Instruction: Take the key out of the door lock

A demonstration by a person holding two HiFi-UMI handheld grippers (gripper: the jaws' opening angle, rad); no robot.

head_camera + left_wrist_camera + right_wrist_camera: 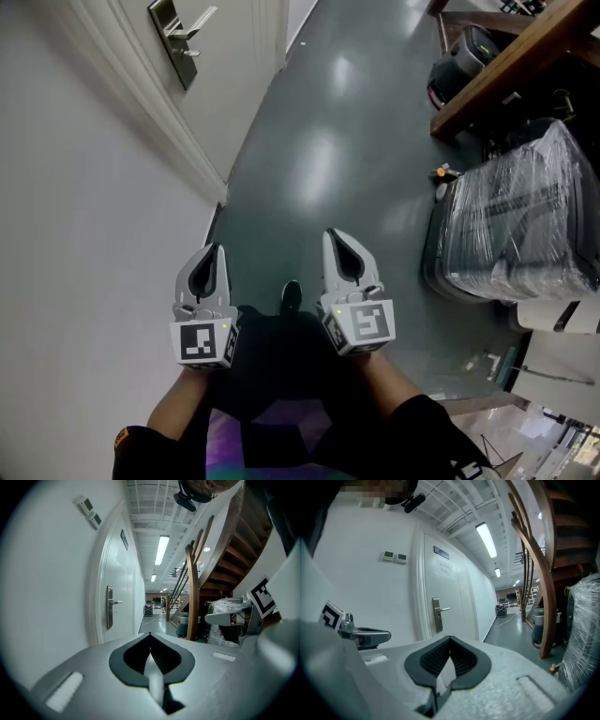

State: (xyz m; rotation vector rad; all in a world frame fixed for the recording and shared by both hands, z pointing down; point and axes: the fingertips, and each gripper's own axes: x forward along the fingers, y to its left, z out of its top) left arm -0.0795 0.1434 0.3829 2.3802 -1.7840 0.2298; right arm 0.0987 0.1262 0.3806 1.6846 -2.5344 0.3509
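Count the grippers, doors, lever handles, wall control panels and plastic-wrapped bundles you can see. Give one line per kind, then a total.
Grippers: 2, the left gripper and the right gripper
Doors: 1, the white door
Lever handles: 1, the lever handle
Wall control panels: 2, the wall control panels
Plastic-wrapped bundles: 1, the plastic-wrapped bundle
Total: 7

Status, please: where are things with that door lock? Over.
Both shut, empty: left gripper, right gripper. Ahead, lock on door, not yet reached; key too small to make out. Nothing in the way.

a plastic-wrapped bundle (520, 220) stands on the grey-green floor (319, 159).
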